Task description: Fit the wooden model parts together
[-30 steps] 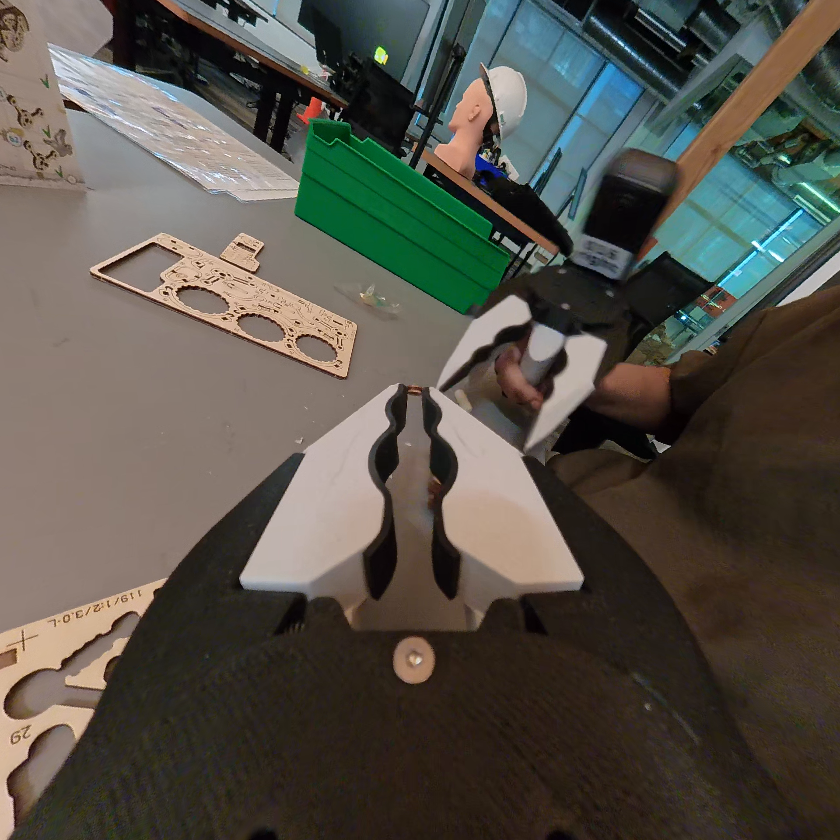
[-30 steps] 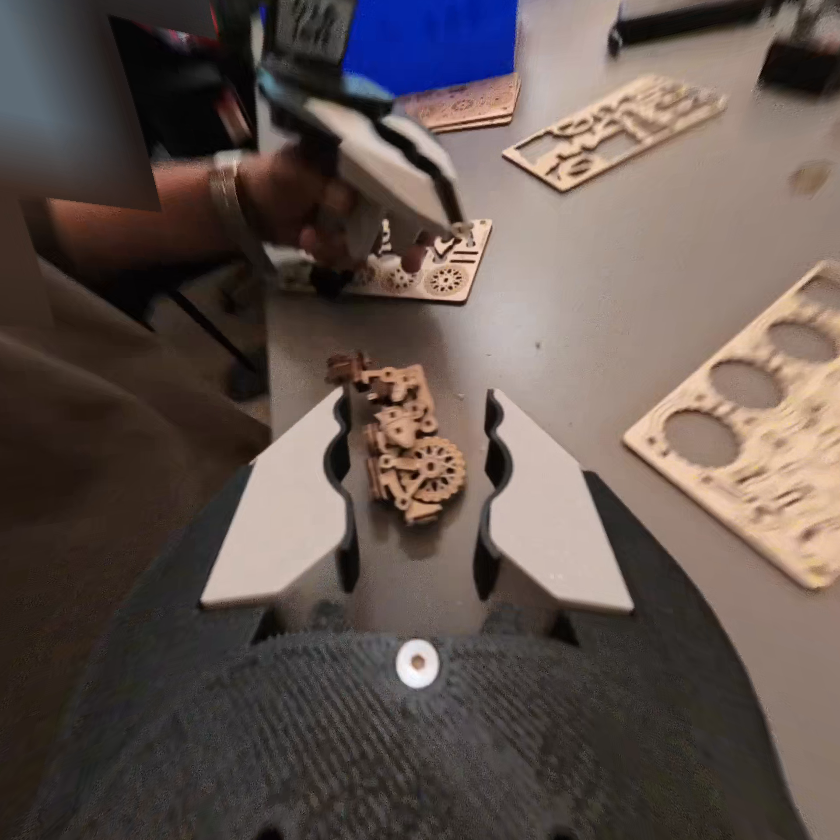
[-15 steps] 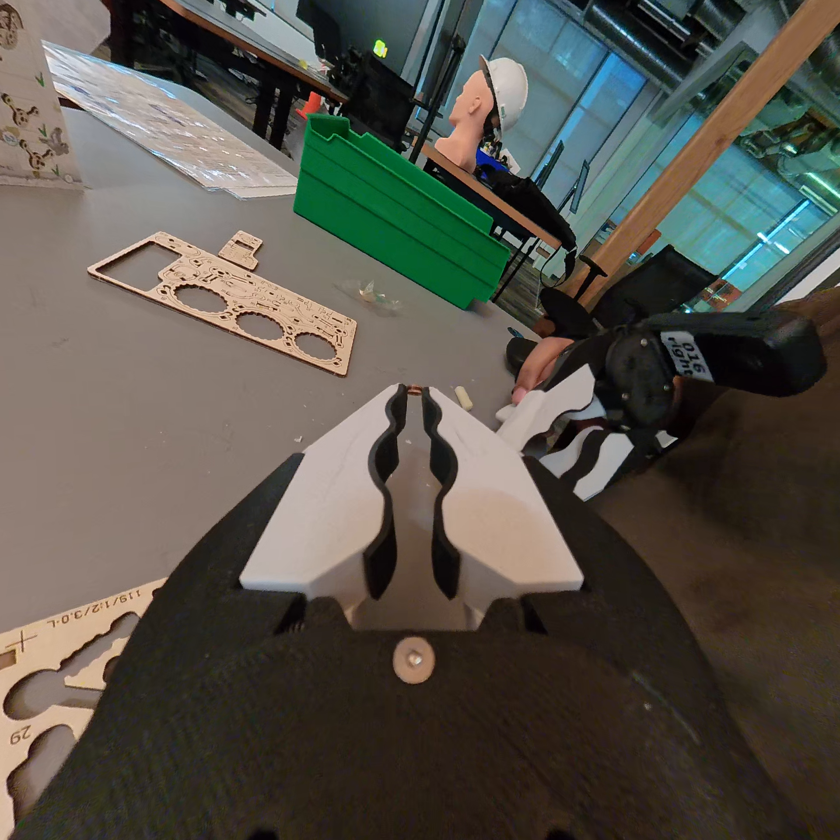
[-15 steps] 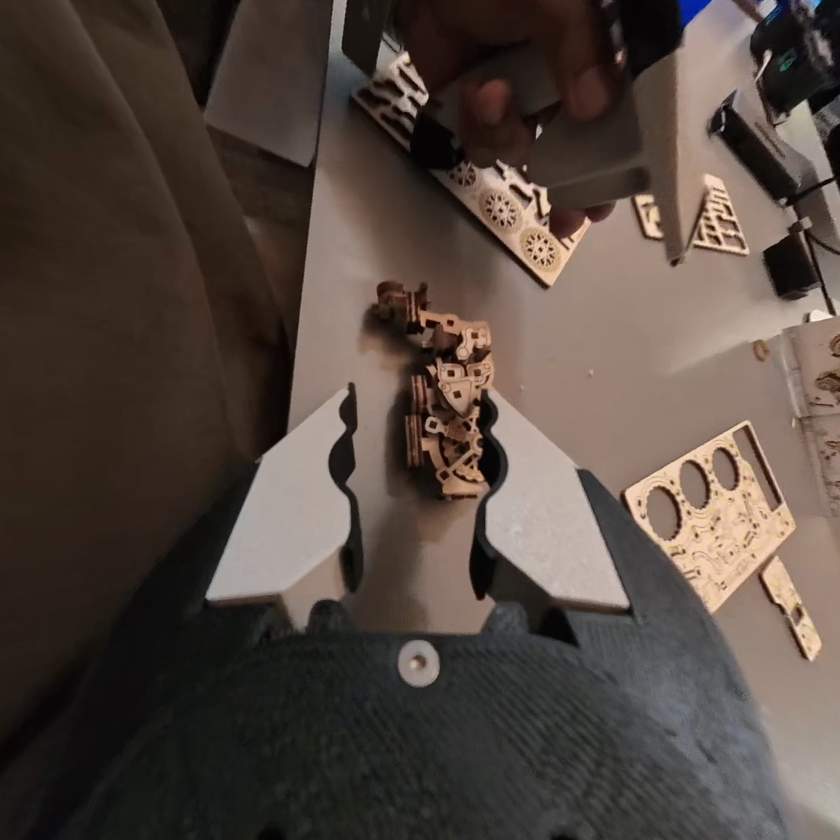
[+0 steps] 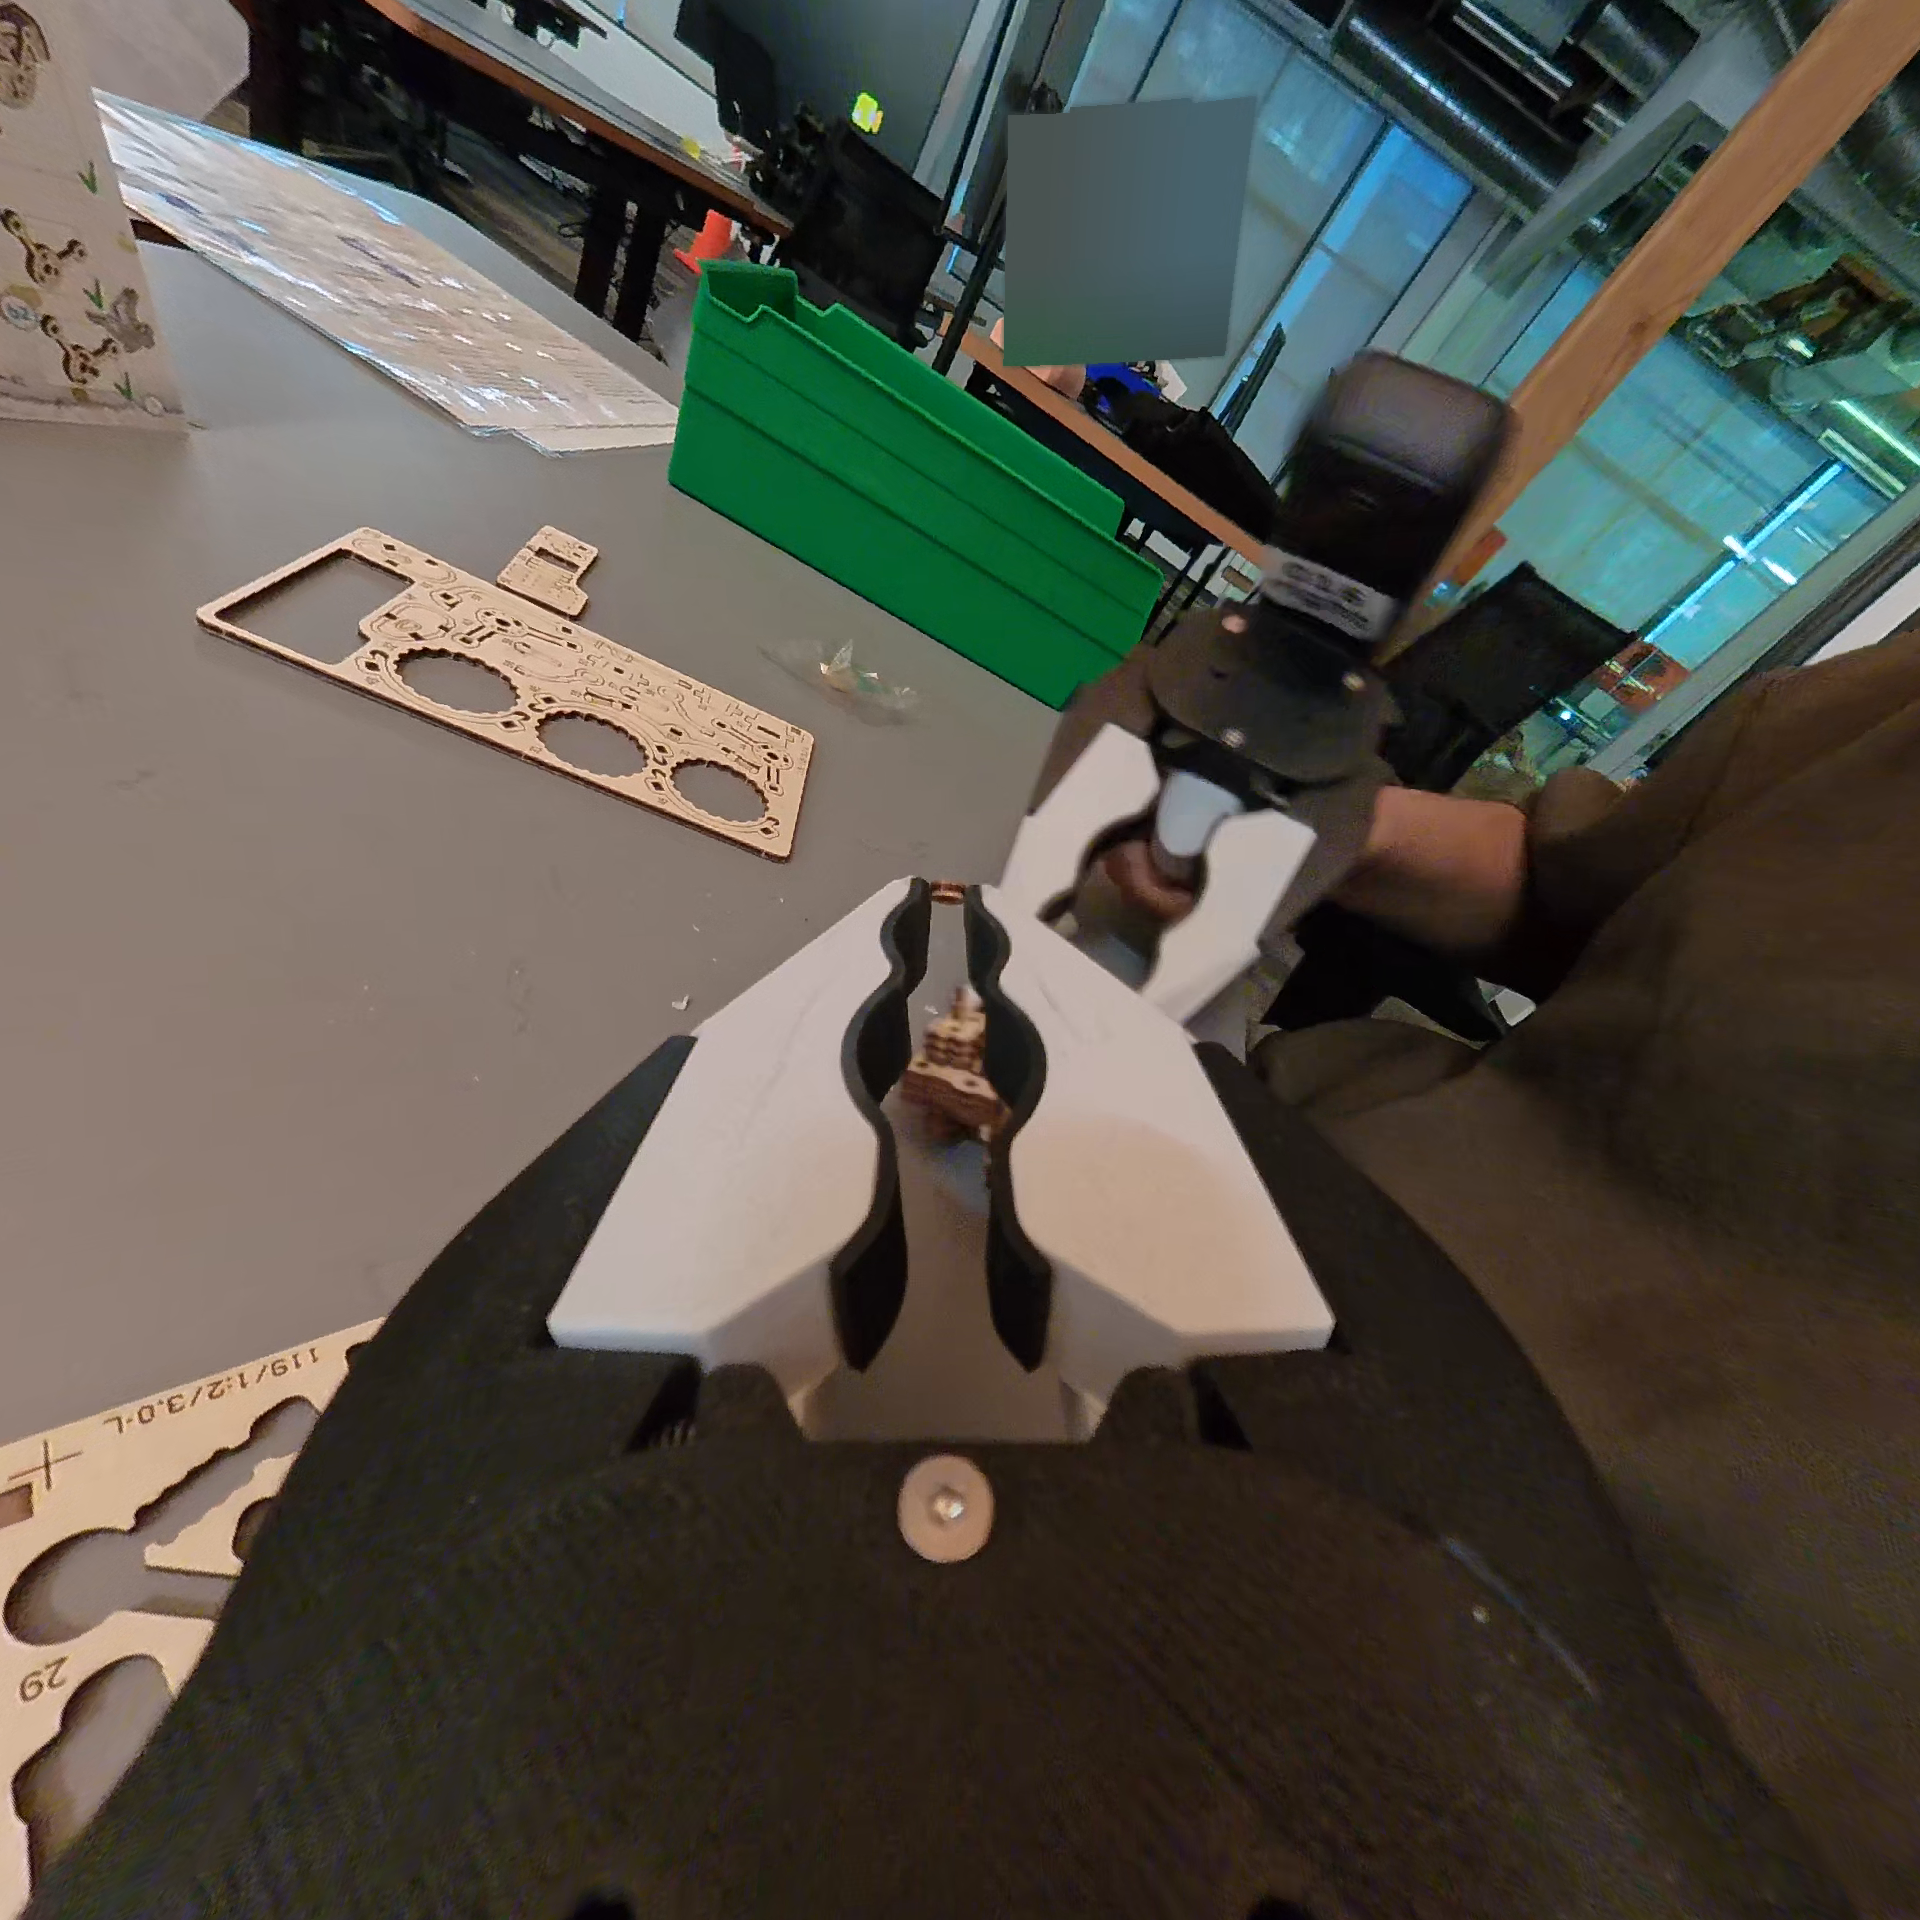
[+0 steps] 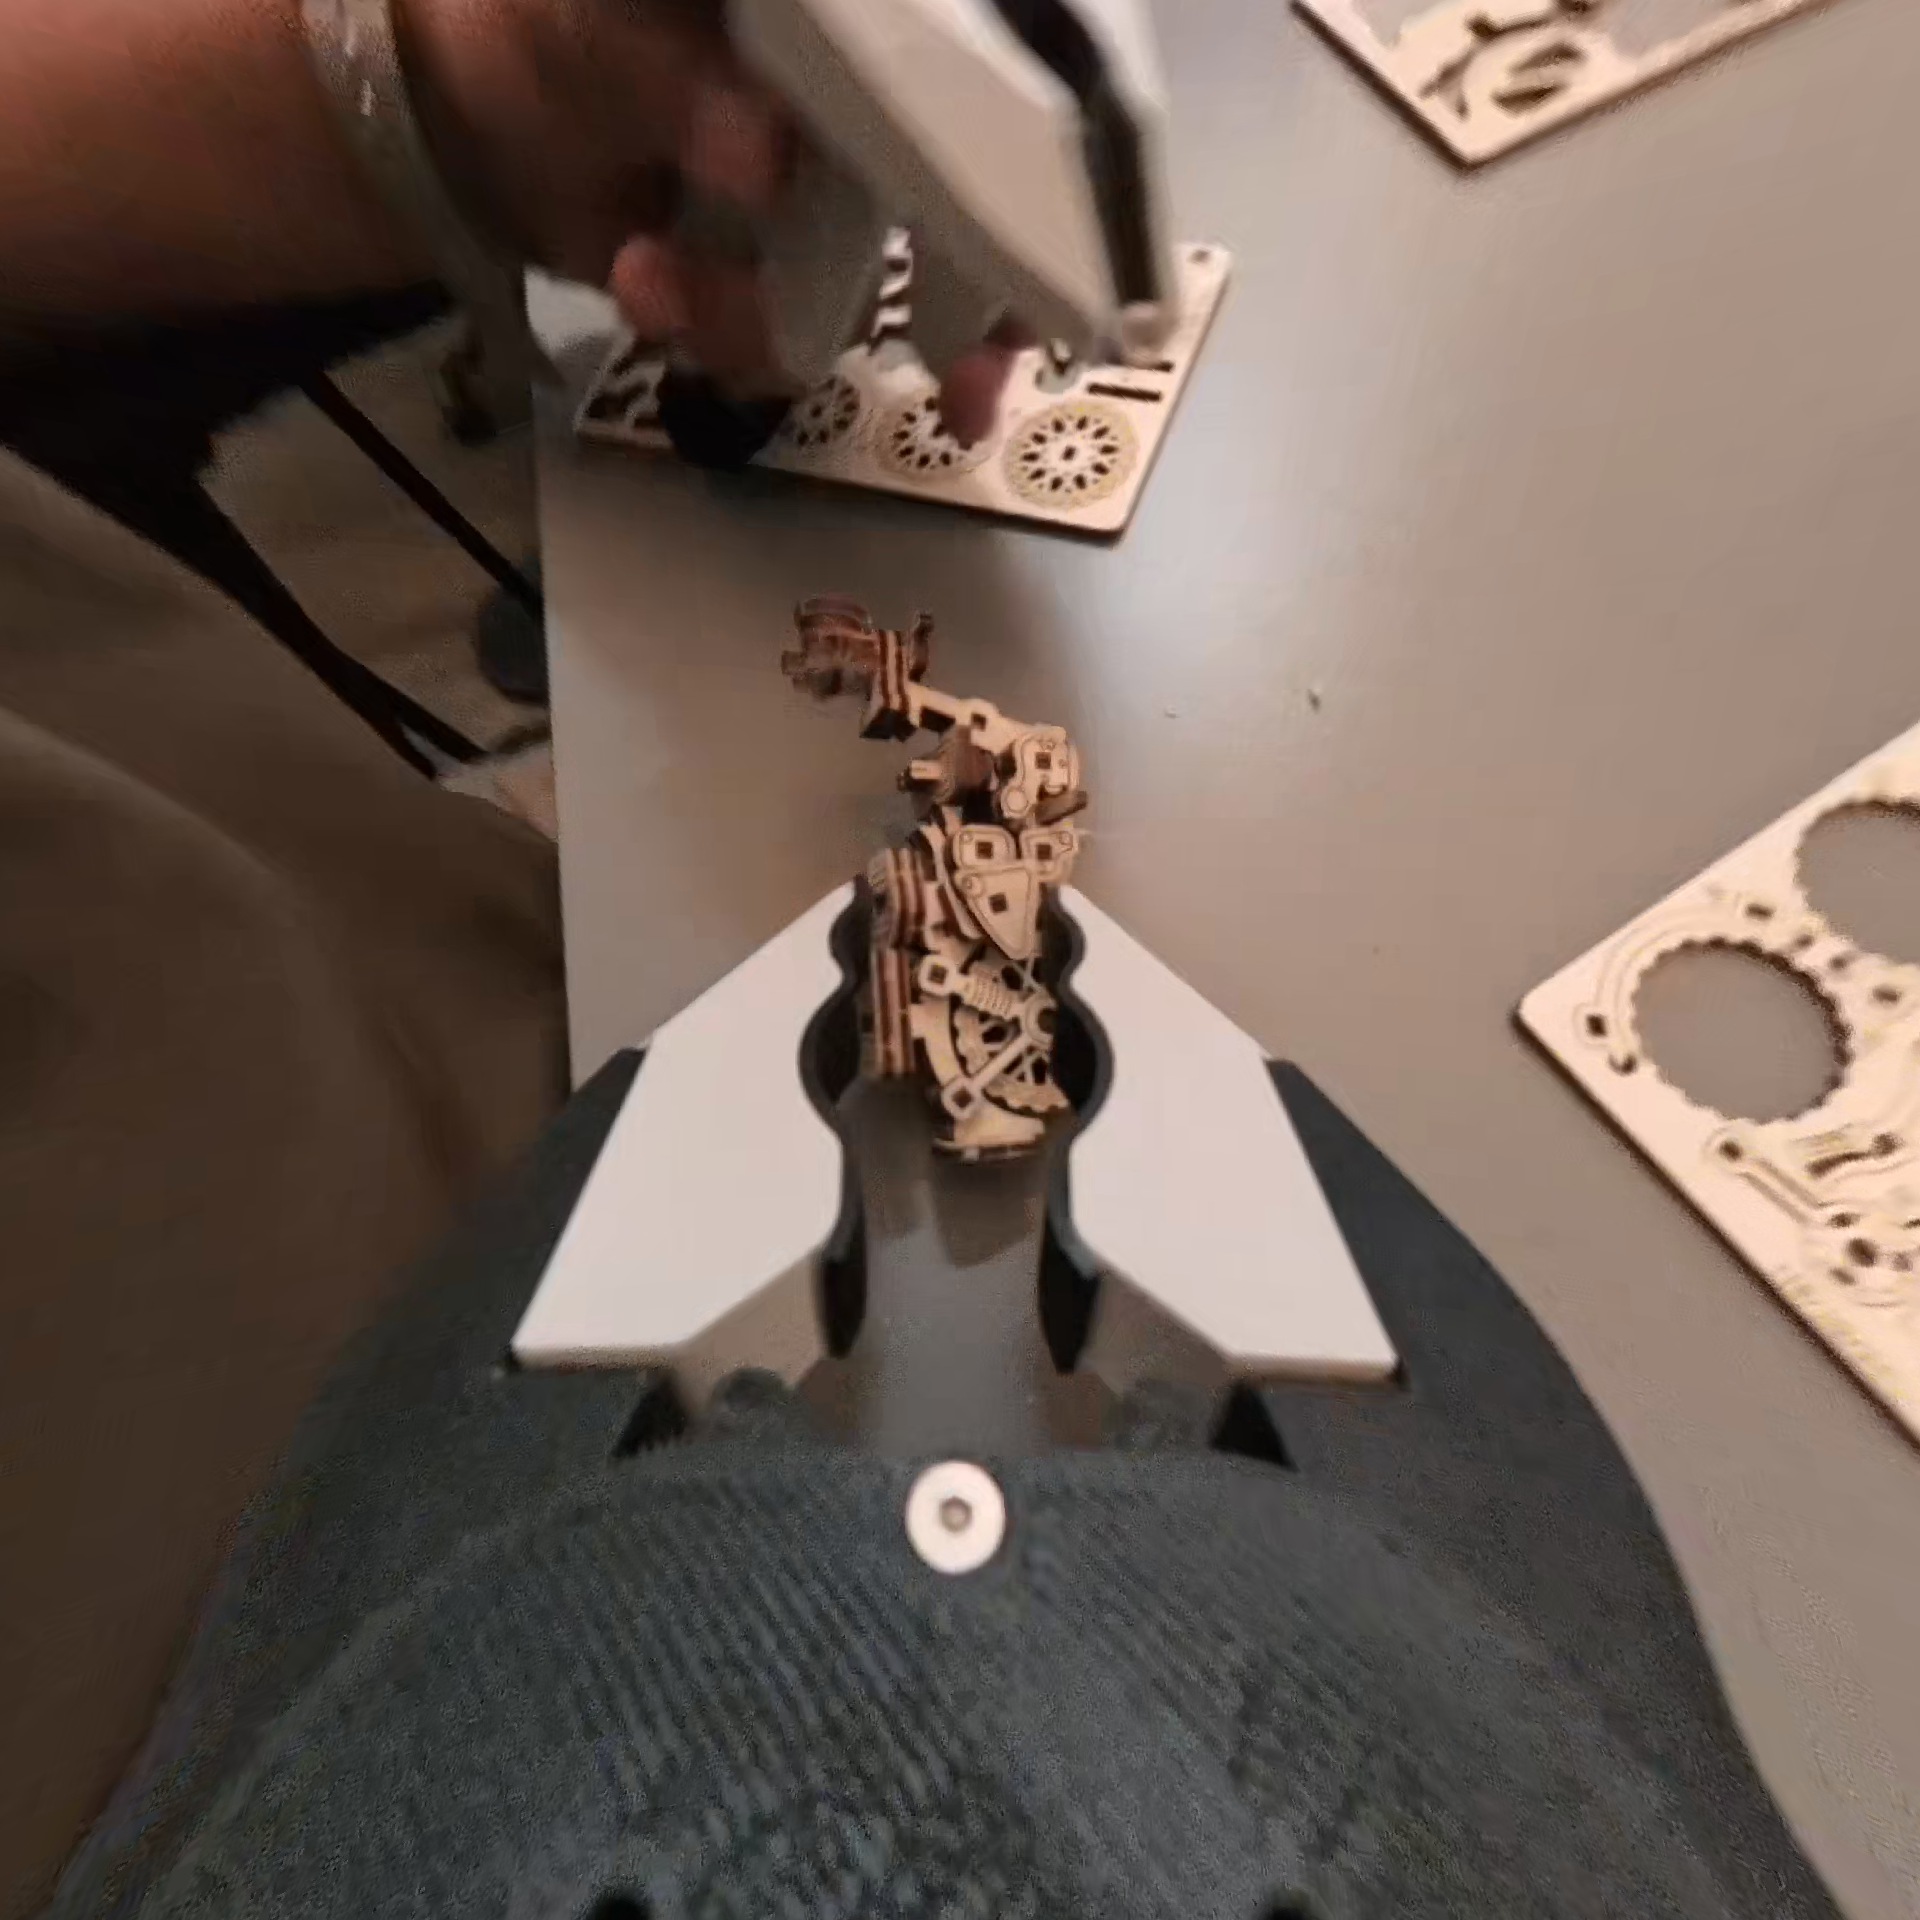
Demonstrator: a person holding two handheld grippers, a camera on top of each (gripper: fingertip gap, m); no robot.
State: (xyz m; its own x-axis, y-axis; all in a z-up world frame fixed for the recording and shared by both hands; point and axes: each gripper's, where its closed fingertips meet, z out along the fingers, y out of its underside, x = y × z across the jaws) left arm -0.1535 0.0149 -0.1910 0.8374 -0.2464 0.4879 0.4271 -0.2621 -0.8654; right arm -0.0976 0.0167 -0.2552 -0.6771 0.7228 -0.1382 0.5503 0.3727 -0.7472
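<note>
Slipping is the main risk: the wooden model (image 6: 971,935) is gripped only at its lower half, so a sideways push while fitting could twist it loose or snap its thin arm at 11 o'clock. The right hand-held gripper (image 6: 961,935) is clamped on it above the desk (image 6: 1455,623). The left hand-held gripper (image 5: 943,896) pinches a small wooden piece (image 5: 945,889) at its nearly closed tips.

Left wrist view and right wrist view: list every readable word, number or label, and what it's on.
I don't quote writing; these things bear it.
Engraved characters, legible: wooden sheet, bottom left of the left wrist view.
Print, blurred: white label on the right gripper.
Print, too small: leaflet, upper left.
Print, too small: glossy sheet beside it.
Right wrist view: none visible.
</note>
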